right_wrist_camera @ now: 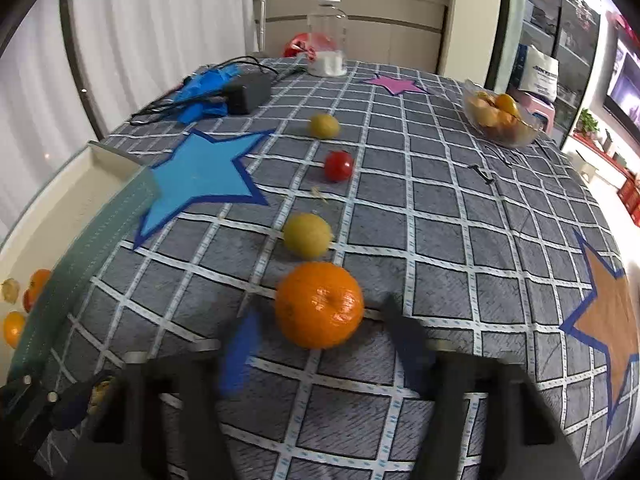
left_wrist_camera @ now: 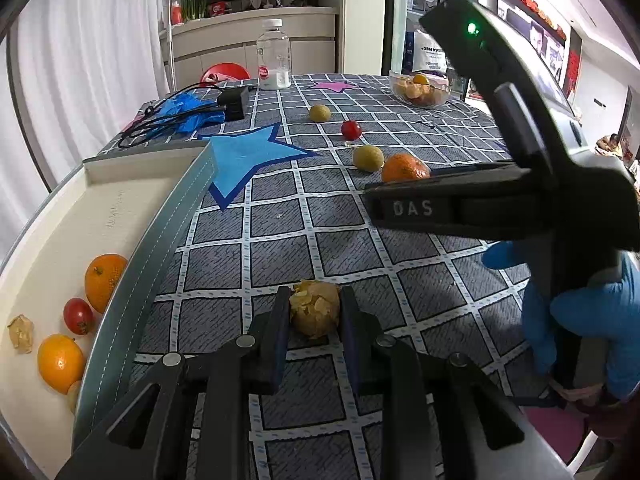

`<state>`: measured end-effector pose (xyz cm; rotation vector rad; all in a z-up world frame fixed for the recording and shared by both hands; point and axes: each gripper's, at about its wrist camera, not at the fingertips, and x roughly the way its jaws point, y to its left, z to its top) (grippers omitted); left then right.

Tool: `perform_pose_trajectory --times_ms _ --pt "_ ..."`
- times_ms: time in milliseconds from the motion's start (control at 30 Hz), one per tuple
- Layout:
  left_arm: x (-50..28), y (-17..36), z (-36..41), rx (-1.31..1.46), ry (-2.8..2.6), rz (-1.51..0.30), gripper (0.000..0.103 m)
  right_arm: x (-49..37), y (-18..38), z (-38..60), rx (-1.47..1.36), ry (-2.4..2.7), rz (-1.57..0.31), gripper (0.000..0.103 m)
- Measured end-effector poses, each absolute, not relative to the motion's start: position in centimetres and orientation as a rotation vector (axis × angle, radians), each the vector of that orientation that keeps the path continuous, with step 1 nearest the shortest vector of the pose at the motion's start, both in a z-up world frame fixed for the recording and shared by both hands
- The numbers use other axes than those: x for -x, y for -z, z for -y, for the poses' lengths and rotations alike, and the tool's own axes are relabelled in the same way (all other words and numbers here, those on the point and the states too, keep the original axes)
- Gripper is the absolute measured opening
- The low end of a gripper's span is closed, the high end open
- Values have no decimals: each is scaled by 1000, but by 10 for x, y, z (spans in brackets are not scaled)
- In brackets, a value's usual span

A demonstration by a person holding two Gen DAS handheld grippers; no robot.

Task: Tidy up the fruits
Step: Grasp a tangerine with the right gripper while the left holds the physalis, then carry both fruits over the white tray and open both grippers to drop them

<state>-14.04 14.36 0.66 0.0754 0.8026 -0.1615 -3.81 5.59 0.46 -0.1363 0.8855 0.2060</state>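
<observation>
tablecloth point(right_wrist_camera: 440, 216): woven cloth, matt, grey with a printed white grid
mandarin point(right_wrist_camera: 319, 305): glossy, finely dimpled peel
cherry tomato point(right_wrist_camera: 338, 165): smooth, shiny skin
husked fruit point(left_wrist_camera: 315, 309): dry, papery, wrinkled husk, matt
tray point(left_wrist_camera: 60, 216): matt cream inside, grey stitched rim that looks like leatherette
bottle point(left_wrist_camera: 274, 56): clear plastic, white cap
left gripper point(left_wrist_camera: 315, 316): matt black plastic, metal pins
bowl point(right_wrist_camera: 500, 120): clear, glossy

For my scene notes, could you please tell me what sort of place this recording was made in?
Probably a home living or dining room: a table under a checked tablecloth, a glass bowl of fruit, a television on the wall, and white curtains.
</observation>
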Motion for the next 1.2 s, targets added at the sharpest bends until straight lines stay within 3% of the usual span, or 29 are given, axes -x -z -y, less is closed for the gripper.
perform_pose_trajectory --times_ms 1200 --pt "150 -18 -160 24 237 -758 26 96 -36 -13 -24 -269 -864 41"
